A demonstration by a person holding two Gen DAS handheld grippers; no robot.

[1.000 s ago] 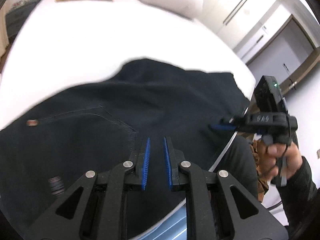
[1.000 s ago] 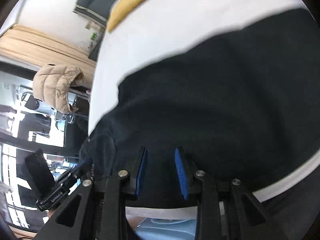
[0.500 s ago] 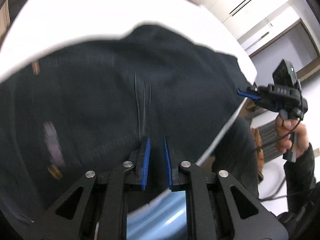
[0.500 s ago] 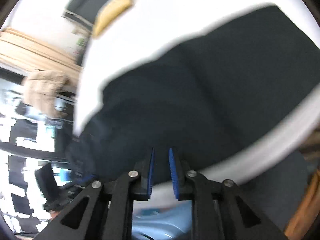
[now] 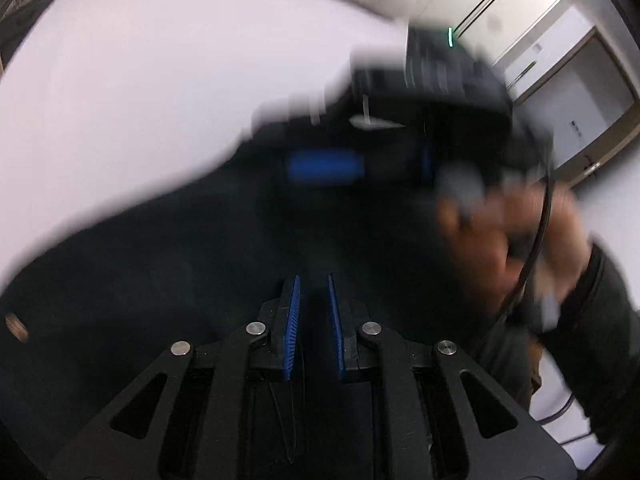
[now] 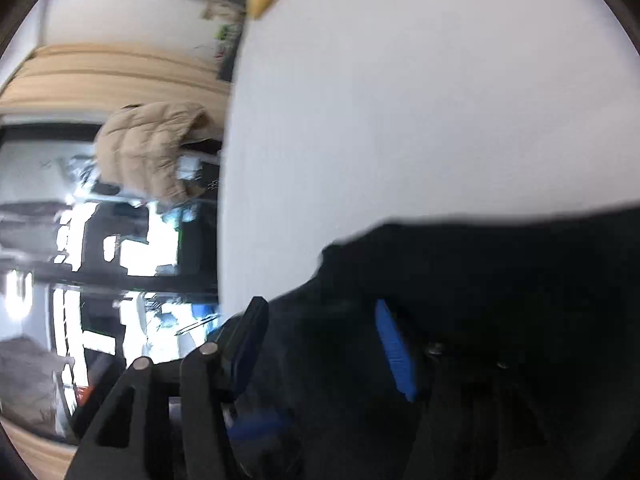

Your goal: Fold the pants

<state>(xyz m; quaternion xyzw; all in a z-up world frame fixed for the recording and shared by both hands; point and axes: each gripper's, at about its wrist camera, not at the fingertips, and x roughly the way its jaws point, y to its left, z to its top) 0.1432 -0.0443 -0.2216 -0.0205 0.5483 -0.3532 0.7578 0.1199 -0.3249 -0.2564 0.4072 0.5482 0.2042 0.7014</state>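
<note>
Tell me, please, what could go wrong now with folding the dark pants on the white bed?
1. The right gripper has its jaws opening over the edge of the dark pants; if no fabric lies between them, the next closing may catch nothing or only one layer.
2. Both views are blurred, and the right gripper sits close in front of the left gripper, so the two may collide.
3. The pants lie near the edge of the white bed and could slide off.

Matt dark cloth pants [image 5: 168, 280], smooth white bedsheet [image 5: 160, 100], ribbed blue pads [image 5: 294, 328], puffy quilted beige jacket [image 6: 148, 152].
</note>
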